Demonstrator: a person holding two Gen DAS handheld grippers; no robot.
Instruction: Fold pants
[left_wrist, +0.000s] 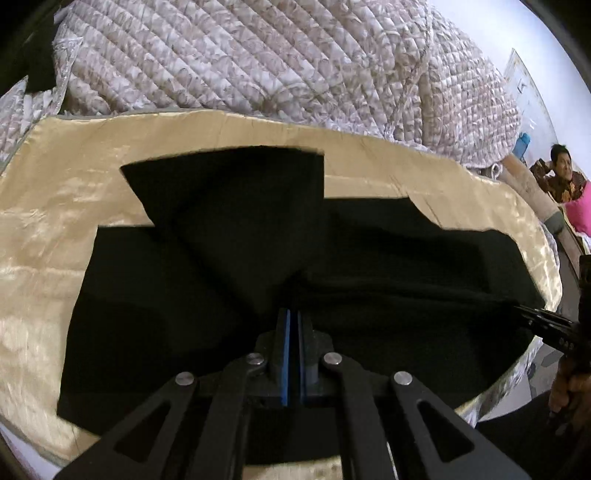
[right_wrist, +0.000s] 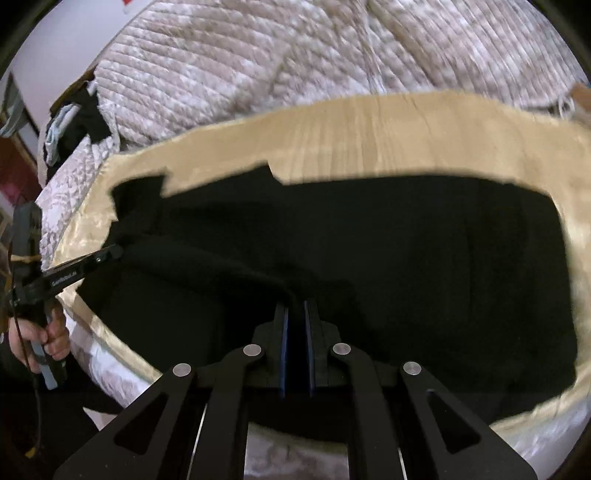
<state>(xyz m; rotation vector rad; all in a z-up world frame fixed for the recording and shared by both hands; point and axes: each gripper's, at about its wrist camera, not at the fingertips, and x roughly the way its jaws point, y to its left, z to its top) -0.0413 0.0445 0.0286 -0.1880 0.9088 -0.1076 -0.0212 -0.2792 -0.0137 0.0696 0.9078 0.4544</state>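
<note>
Black pants (left_wrist: 369, 258) lie spread on a shiny golden cloth (left_wrist: 55, 221) over the bed. One leg end (left_wrist: 229, 184) is folded across and points toward the quilt. My left gripper (left_wrist: 294, 317) is shut, with a ridge of the black fabric drawn up into its blue pads. In the right wrist view the pants (right_wrist: 424, 258) fill the middle, and my right gripper (right_wrist: 295, 308) is shut on a raised fold of them. Each gripper shows in the other's view: the right gripper (left_wrist: 532, 318) at the pants' right edge, the left gripper (right_wrist: 110, 254) at their left edge.
A quilted floral bedspread (left_wrist: 258, 55) is heaped behind the golden cloth (right_wrist: 369, 129). A seated person (left_wrist: 561, 166) and a blue bottle (left_wrist: 522, 142) are far right. Dark clothes (right_wrist: 77, 122) lie on the quilt's left. A hand (right_wrist: 48, 339) grips the left gripper's handle.
</note>
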